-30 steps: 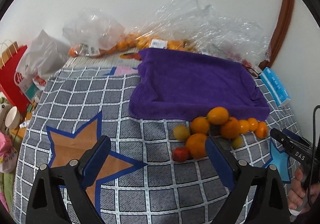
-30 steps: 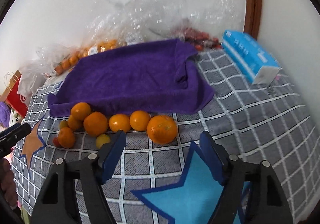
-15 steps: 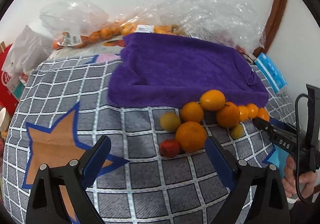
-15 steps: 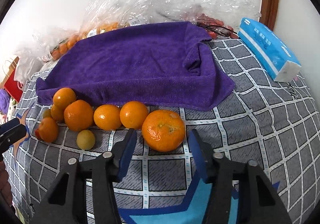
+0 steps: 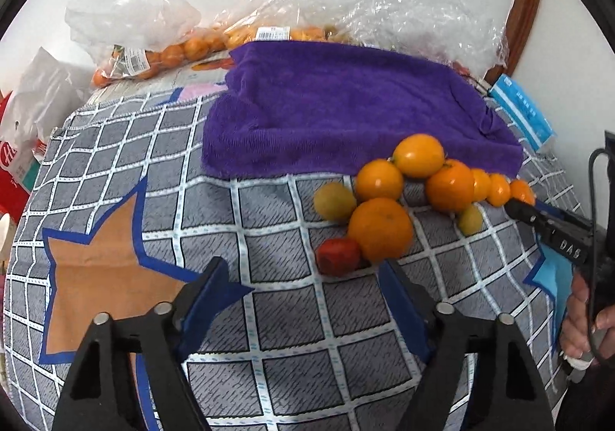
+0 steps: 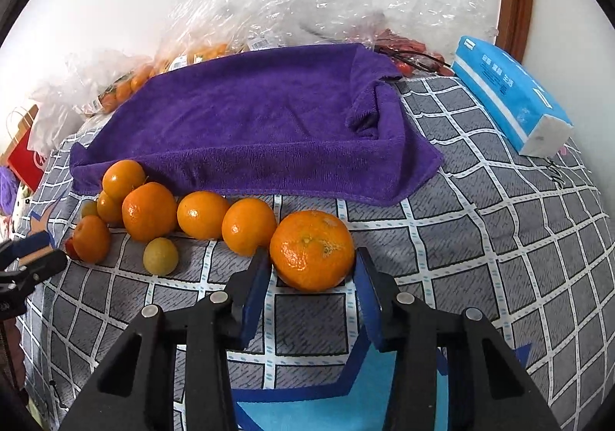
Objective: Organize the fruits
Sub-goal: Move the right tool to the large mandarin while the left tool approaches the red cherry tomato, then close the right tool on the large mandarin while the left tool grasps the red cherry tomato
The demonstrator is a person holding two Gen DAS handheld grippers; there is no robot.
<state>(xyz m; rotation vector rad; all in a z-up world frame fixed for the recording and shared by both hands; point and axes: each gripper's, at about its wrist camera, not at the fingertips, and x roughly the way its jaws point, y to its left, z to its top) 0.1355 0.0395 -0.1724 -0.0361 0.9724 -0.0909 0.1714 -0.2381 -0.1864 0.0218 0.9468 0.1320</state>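
A pile of oranges lies on the checked cloth in front of a purple towel [image 5: 346, 108]. With them are two small yellow-green fruits and a red fruit [image 5: 337, 256]. My left gripper [image 5: 307, 289] hovers just short of the red fruit and a big orange [image 5: 379, 229]. Its jaws are closing and nothing is pressed between them. In the right wrist view my right gripper [image 6: 312, 262] has its blue pads against both sides of the large orange [image 6: 312, 248] at the right end of the row. That orange rests on the cloth.
Clear plastic bags of oranges [image 5: 173, 50] lie along the wall behind the towel. A blue tissue pack [image 6: 507, 93] sits at the right and a red paper bag [image 5: 11, 177] at the left edge. A hand [image 5: 584, 315] holds the right gripper's handle.
Both grippers came down closer to the fruit. The right jaws narrowed around the large orange. The left jaws have drawn in from their wide stance.
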